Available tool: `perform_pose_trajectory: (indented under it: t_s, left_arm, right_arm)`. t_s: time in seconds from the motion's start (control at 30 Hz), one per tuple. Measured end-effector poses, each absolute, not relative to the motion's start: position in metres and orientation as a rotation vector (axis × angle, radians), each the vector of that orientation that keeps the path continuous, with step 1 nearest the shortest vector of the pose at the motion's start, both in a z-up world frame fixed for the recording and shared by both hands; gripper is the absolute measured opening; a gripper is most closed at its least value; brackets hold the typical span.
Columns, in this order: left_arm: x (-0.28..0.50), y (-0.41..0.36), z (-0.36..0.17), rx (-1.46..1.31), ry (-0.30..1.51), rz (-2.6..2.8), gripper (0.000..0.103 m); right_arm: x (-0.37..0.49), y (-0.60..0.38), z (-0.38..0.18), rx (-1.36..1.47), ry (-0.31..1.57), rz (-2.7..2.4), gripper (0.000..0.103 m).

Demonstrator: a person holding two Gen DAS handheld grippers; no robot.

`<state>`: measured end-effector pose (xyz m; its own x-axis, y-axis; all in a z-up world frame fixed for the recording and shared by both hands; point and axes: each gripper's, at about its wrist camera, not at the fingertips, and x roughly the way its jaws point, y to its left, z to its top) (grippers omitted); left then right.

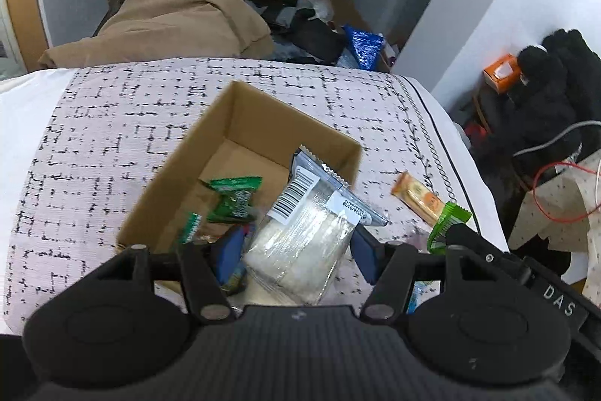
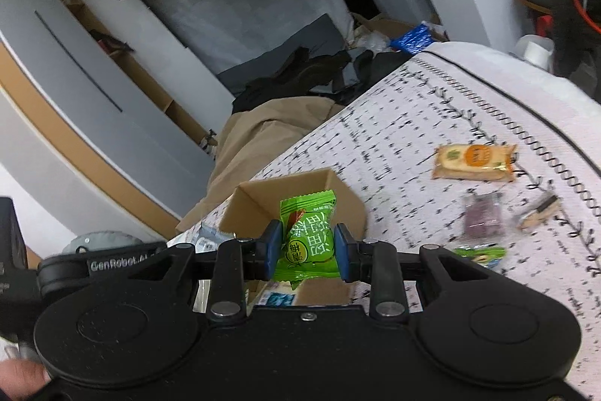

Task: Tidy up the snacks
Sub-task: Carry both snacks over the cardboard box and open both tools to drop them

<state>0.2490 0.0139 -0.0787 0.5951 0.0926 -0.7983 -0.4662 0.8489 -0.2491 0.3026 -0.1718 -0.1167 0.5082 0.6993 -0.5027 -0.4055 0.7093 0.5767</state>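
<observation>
My left gripper [image 1: 296, 258] is shut on a clear packet of white snack with a barcode label [image 1: 300, 235], held over the near end of an open cardboard box [image 1: 263, 115]. Green candy packets [image 1: 233, 200] lie inside the box. In the right wrist view my right gripper [image 2: 308, 250] is shut on a bright green candy packet [image 2: 306, 239], just above the same box [image 2: 353, 209]. That green packet [image 1: 447, 226] also shows at the right of the left wrist view, beside the box.
The box sits on a bed cover with a black dash pattern [image 1: 112, 123]. Loose on the cover are an orange cracker packet [image 2: 473, 162], a purple packet [image 2: 482, 218], a small clear packet [image 2: 537, 215] and a green one [image 2: 479, 254]. Clothes clutter the floor beyond.
</observation>
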Motion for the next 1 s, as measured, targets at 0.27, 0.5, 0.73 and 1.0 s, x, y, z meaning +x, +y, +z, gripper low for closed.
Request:
perform_pose_trajectory:
  t_s: [0.27, 0.5, 0.73, 1.0]
  left_arm:
    - [0.243, 0.047, -0.082, -0.506, 0.876, 0.389, 0.061]
    - [0.243, 0.061, -0.089, -0.530, 0.897, 0.400, 0.062]
    - [0.244, 0.066, -0.098, -0.554, 0.927, 0.406, 0.070]
    - [0.245, 0.066, -0.094, -0.530, 0.926, 0.419, 0.075]
  right_arm:
    - [0.294, -0.145, -0.121, 0.398, 0.781, 0.741, 0.033]
    - [0.292, -0.133, -0.125, 0.382, 0.800, 0.764, 0.062]
    - [0.300, -0.146, -0.129, 0.386, 0.839, 0.706, 0.062]
    - [0.300, -0.162, -0.125, 0.358, 0.858, 0.644, 0.087]
